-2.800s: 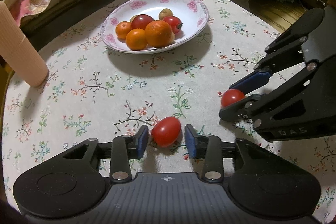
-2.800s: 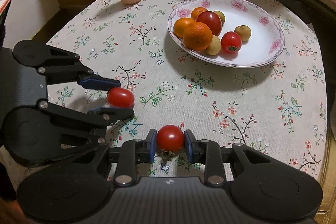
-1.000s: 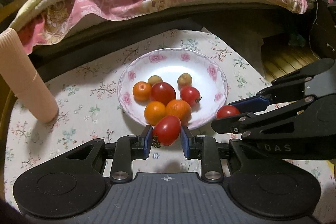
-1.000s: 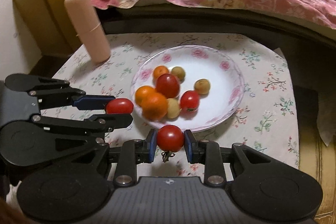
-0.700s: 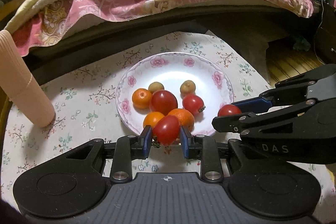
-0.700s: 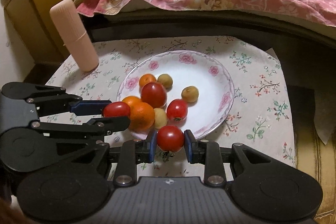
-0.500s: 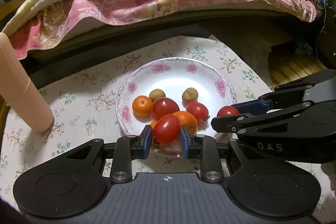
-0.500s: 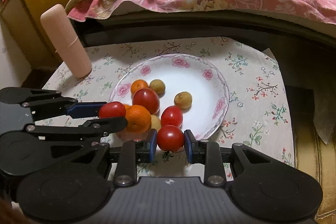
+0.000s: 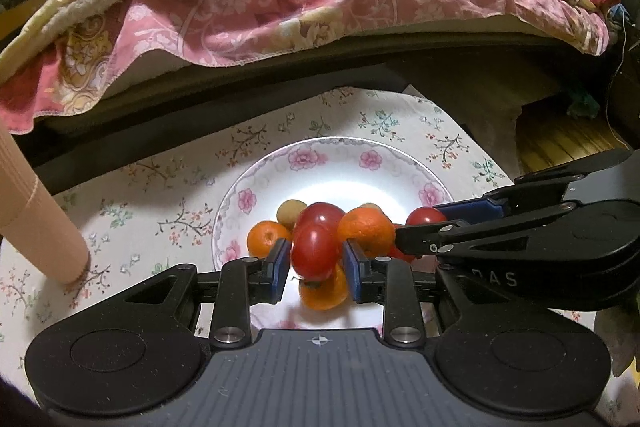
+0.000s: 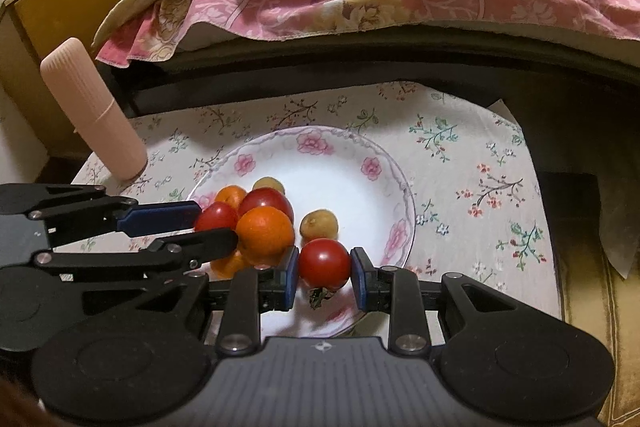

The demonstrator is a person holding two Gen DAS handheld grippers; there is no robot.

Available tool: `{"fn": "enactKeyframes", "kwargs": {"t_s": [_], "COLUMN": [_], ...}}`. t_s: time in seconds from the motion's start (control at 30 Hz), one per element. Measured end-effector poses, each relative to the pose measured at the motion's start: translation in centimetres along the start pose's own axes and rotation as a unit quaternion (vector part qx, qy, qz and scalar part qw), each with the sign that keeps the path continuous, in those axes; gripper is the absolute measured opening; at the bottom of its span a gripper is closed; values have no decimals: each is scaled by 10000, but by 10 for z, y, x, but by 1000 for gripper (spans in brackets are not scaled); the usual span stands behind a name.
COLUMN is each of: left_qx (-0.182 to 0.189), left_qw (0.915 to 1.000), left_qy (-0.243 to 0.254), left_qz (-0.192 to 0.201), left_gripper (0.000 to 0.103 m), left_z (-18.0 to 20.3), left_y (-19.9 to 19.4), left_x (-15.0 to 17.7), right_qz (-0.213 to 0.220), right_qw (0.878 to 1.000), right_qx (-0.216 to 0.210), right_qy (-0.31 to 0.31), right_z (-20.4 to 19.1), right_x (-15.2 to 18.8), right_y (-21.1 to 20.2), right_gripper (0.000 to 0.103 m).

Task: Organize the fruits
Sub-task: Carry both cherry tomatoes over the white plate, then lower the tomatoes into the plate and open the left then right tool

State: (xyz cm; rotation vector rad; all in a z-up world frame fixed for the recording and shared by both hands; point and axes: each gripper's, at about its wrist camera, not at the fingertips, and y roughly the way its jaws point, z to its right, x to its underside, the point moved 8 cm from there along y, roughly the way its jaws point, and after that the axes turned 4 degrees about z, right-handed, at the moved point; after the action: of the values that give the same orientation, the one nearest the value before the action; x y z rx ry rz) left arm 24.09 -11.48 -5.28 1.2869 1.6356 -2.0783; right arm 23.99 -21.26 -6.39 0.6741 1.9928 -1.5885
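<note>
Left gripper (image 9: 316,262) clamped on oval tomato (image 9: 314,251), lower centre of frame, above fruit pile. Right gripper (image 10: 324,273) clamped on round tomato (image 10: 324,264), lower centre, over plate (image 10: 394,183) near rim. Risk: dropped tomatoes strike orange (image 10: 265,230), roll off plate onto floral cloth (image 10: 480,163); grippers sit close, could clash.

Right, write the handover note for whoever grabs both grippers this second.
Left gripper: shut on an oval tomato, held above the fruit pile on the flowered plate.
Right gripper: shut on a round tomato, over the plate's near side.
Done: oranges, other tomatoes and small yellowish fruits are on the plate; no loose fruit visible on the tablecloth.
Left: lower both tomatoes, open the fingers, withdraw.
</note>
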Motion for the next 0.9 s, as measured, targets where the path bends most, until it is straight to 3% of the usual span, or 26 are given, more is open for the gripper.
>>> {"fn": "enactKeyframes", "kwargs": {"t_s": [0.43,0.9], "left_qx": [-62,-178], "left_qw": [9999,9998], "left_qy": [-118,-86], "left_qz": [-8,-14], "left_gripper": [51,59], "left_z": [-5,-10], "left_y": [6,5], "left_x": [-4,-5], "right_qz": [59,54], "right_qw": [9998,9998], "right_qx": [42,53], "right_qy": [178,184], "right_z": [8,8], "right_x": [-5,-7], "right_y": [3,3], "right_gripper": [32,32]}}
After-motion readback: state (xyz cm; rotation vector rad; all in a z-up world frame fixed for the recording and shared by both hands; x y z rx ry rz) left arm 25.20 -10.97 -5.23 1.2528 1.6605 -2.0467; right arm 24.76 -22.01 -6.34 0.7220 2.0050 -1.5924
